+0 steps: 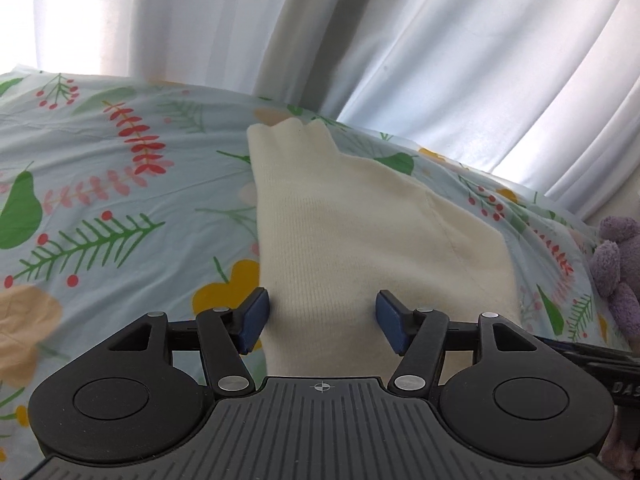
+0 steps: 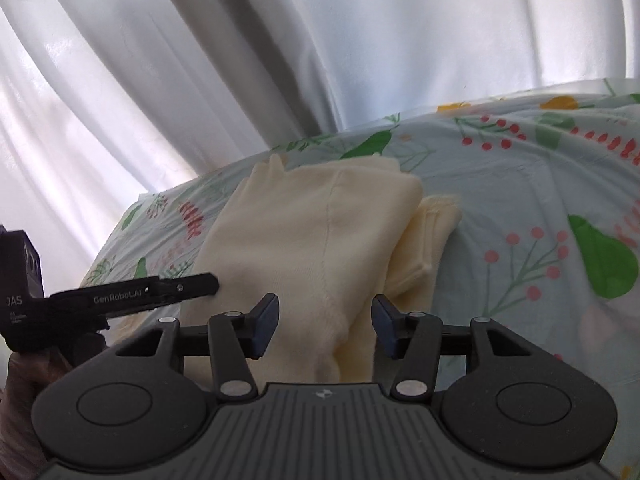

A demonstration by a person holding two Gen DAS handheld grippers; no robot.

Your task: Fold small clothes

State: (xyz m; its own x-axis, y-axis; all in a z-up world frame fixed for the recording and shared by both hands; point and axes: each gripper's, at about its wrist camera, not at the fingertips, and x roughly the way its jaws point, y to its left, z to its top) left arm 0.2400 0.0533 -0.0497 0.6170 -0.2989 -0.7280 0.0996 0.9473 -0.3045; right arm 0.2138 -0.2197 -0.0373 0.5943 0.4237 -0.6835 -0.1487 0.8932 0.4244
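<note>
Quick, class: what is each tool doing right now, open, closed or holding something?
Left tool: open, holding nothing, over the cream garment.
Right tool: open, holding nothing, over the garment.

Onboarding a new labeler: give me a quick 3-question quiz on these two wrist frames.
1. True or false: both grippers, left and right, are open.
2. What lies on the floral bedsheet ahead of the fingers: A) blue jeans B) cream knit garment C) striped sock?
3. Which toy sits at the left view's right edge?

Key: 1 true; 2 B; 3 purple plush toy.
</note>
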